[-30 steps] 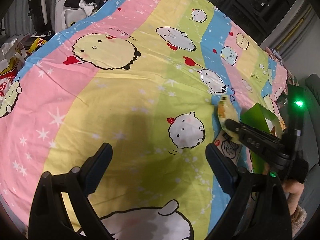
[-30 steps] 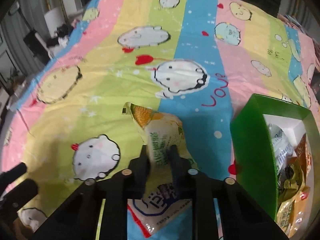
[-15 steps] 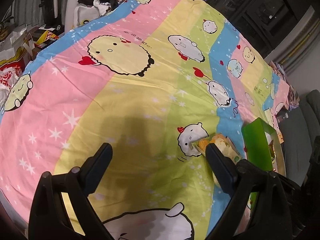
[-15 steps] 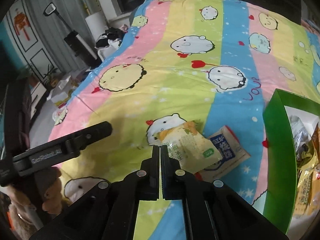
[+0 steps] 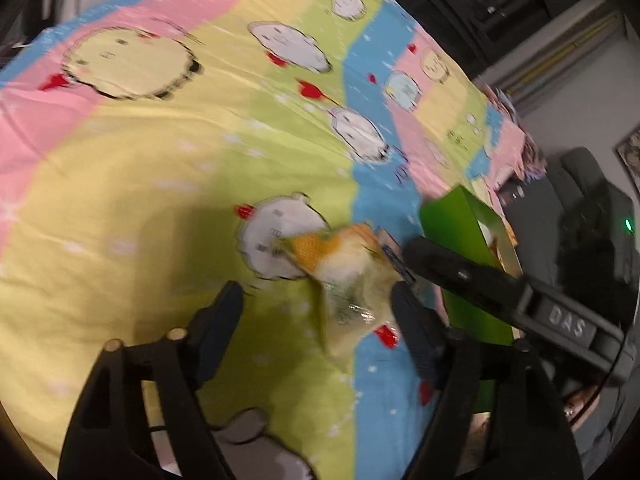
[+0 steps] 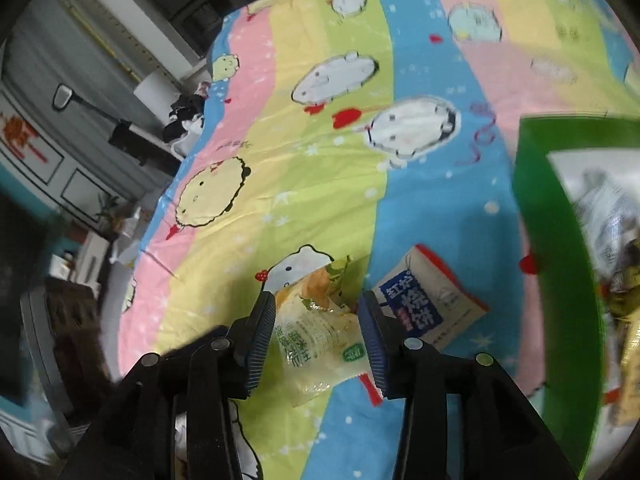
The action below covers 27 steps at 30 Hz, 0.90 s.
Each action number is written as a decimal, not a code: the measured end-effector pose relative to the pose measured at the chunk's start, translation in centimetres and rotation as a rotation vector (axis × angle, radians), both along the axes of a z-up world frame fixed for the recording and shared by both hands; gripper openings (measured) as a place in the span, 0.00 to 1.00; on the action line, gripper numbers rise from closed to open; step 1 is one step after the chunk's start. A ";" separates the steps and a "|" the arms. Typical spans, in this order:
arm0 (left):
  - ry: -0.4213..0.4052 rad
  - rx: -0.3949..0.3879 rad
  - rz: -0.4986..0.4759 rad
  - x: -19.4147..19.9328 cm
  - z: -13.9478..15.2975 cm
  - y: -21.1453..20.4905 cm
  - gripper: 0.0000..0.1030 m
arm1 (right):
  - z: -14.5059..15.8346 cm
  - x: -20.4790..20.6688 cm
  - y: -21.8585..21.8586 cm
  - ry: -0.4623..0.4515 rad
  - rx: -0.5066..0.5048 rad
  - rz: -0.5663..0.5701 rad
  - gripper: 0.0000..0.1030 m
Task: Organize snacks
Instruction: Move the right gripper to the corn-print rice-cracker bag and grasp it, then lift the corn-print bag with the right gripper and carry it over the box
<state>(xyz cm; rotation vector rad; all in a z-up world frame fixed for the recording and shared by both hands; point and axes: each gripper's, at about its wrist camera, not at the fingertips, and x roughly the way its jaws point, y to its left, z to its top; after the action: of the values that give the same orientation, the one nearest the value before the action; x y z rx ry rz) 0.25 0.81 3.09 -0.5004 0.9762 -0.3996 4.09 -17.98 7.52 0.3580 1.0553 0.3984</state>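
Striped cartoon bedsheet (image 5: 160,160) filling both views. Green box (image 6: 552,240) at right edge, bagged contents visible in right view only. Blue-white packet (image 6: 428,304) clear only there, lower centre. Beside it, yellow-green snack packet (image 6: 316,344) between right gripper (image 6: 316,304) jaws, just opening, apart. In left view, same packet between left gripper (image 5: 316,320) jaws, just closing, wide apart.

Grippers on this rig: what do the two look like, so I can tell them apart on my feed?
Both are black plastic frames with round silver screw heads. The right gripper has dark blue ribbed pads on its fingers. The left gripper has dark blue pads too, blurred here. In the left view the right one's finger carries pale raised lettering, and a green light glows behind it.
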 end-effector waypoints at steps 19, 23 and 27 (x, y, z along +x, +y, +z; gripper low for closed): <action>-0.037 0.003 -0.092 -0.2 -0.6 -2.9 0.25 | -2.6 0.1 0.9 0.035 0.058 0.043 0.39; -0.080 0.027 -0.091 -1.2 0.9 -3.0 0.25 | -1.0 -1.0 0.9 -0.005 0.073 0.044 0.39; -0.148 0.047 -0.091 -2.3 3.0 -2.9 0.25 | 1.4 -2.4 1.2 -0.068 0.077 0.043 0.39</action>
<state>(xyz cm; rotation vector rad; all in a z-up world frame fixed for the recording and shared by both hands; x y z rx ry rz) -2.10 -2.12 6.06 -0.3789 0.8654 -0.4877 1.65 -16.79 8.95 0.3883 0.9842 0.4871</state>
